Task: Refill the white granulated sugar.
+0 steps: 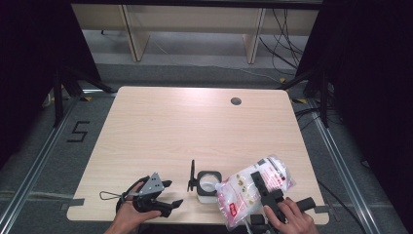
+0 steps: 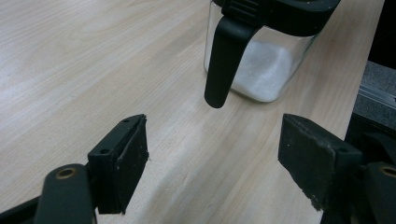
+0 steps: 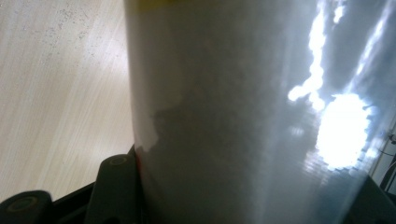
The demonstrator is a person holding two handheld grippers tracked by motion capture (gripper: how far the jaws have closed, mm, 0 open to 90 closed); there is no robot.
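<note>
The worktop (image 1: 195,122) is pale wood with a small dark round hole (image 1: 236,101) far off at about 1 o'clock. Most of the wood is bare. Beyond it are a grey floor, wooden legs and some cables.

Near the front edge, in the middle, stands a clear jar (image 1: 207,184) with a black rim. Its black lid (image 1: 193,176) is flipped up on the jar's left side. In the left gripper view the jar (image 2: 261,70) has white powder in the bottom, and a black flap (image 2: 224,65) hangs down its side.

The bag (image 1: 253,191) is at about 5 o'clock on the worktop, just right of the jar. It is clear plastic with red and white print and white stuff inside. It is tilted, with its low corner near the jar's open top.

The right gripper (image 1: 260,187) holds the bag. Its fingers are clamped on the bag's sides, part way open because the bag is fat. In the right gripper view the bag (image 3: 243,116) stands right between them, close up and blurry.

The left gripper (image 1: 168,192) is at about 7 o'clock, left of the jar. Its fingers (image 2: 123,163) are spread wide and hold nothing. They point at the jar but stay apart from it, low over the wood.

The left hand (image 1: 127,214) and right hand (image 1: 292,217) come in from the bottom edge.
</note>
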